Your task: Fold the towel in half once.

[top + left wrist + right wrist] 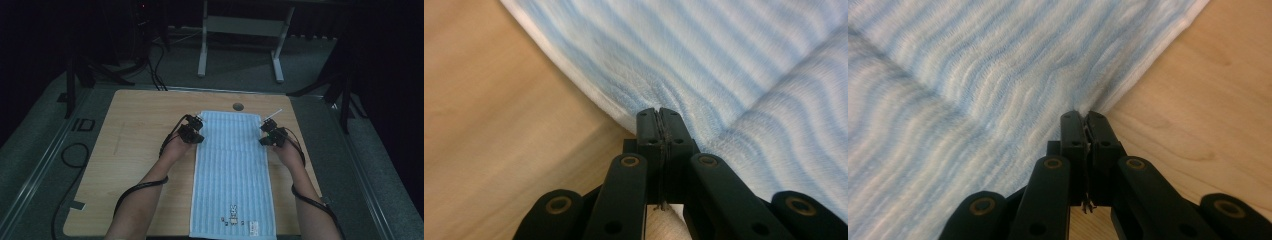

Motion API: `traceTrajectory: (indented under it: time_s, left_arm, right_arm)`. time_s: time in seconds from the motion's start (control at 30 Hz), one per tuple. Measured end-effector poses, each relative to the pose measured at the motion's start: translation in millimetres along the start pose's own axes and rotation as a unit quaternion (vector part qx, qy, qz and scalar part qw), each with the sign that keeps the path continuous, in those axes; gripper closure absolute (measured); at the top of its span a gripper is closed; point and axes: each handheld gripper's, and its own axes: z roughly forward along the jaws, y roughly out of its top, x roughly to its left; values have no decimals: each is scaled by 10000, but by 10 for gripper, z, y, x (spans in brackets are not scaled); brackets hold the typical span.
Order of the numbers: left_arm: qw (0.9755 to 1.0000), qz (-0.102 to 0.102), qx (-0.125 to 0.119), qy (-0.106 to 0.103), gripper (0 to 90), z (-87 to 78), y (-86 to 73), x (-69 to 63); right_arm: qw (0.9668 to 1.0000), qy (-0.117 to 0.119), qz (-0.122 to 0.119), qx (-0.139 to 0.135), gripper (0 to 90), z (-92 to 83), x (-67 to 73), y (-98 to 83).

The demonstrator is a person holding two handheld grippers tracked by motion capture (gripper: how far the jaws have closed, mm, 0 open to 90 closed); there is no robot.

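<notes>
On the pale wood-grain table (pixel 140 150), with its rounded corners and a small round hole (pixel 238 106) near the far edge, we have a long light-blue towel (pixel 234 175) laid flat, running from the far middle of the board to the near edge. Around the table the room is dark: grey floor, black stands at both sides, loose cables (pixel 155 70) at the back left, and a white metal frame (pixel 240 30) standing farther off.

We see the towel as soft terry with fine wavy stripes of blue and white, a plain white hem along its long sides, and a small bunny print (pixel 233 214) near the close end. A raised fold line crosses it not far from the far end.

We hold the left hand-held gripper (pixel 658 111) at the towel's left edge near the far end, its black jaws pinched together on the hem, the cloth puckering at the tips. We hold the right hand-held gripper (pixel 1083 114) at the opposite edge, likewise clamped on the hem, with bare wood just beside it. Both forearms reach in from the near side, cables trailing along them.
</notes>
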Motion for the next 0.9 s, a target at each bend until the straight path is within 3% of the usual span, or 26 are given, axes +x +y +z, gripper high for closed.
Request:
traceTrajectory:
  time_s: [0.07, 0.13, 0.17, 0.23, 0.27, 0.3, 0.43, 0.47, 0.53, 0.57, 0.6, 0.67, 0.77, 0.9]
  left_arm:
    - [9999, 5, -127, -47, 889, -94, 17, -3]
    - [9997, 58, -235, 35, 889, -179, 20, -15]
    - [9996, 35, -259, -105, 889, -223, 17, -13]
    - [9993, 113, -369, 22, 889, -321, -9, -33]
    - [9992, 105, -364, -154, 888, -369, -26, -28]
    - [9989, 141, -427, -112, 888, -418, -54, -40]
    - [9983, 205, -533, -119, 888, -606, -205, -131]
    - [9983, 330, -458, -164, 887, -634, -251, -190]
    - [9975, 588, -383, -60, 886, -674, -375, -350]
    - [9975, 588, -383, -60, 886, -674, -375, -350]
    - [9971, 716, -238, -88, 885, -667, -513, -483]
    - [9966, 805, -93, -169, 885, -639, -637, -568]
    - [9968, 766, -21, -228, 884, -576, -786, -621]
    - [9973, 613, 75, -394, 883, -503, -927, -632]
  right_arm:
    - [10000, -22, -55, -79, 880, -63, 17, 5]
    - [9998, -49, -114, -127, 880, -128, 39, 9]
    - [9997, -86, -151, -175, 880, -166, 54, 8]
    - [9994, -109, -228, -249, 880, -251, 86, -3]
    - [9992, -120, -270, -286, 880, -292, 106, -14]
    - [9988, -169, -334, -320, 880, -336, 120, -30]
    - [9975, -8, -467, -537, 879, -526, 185, -165]
    - [9970, 58, -509, -584, 879, -575, 220, -217]
    - [9962, 56, -589, -642, 879, -649, 309, -331]
    - [9956, 84, -662, -653, 879, -670, 359, -393]
    - [9950, 53, -737, -670, 879, -685, 413, -456]
    - [9948, 112, -818, -603, 879, -675, 516, -570]
    - [9943, 142, -955, -458, 878, -615, 647, -725]
    - [9949, 256, -885, -403, 874, -545, 709, -918]
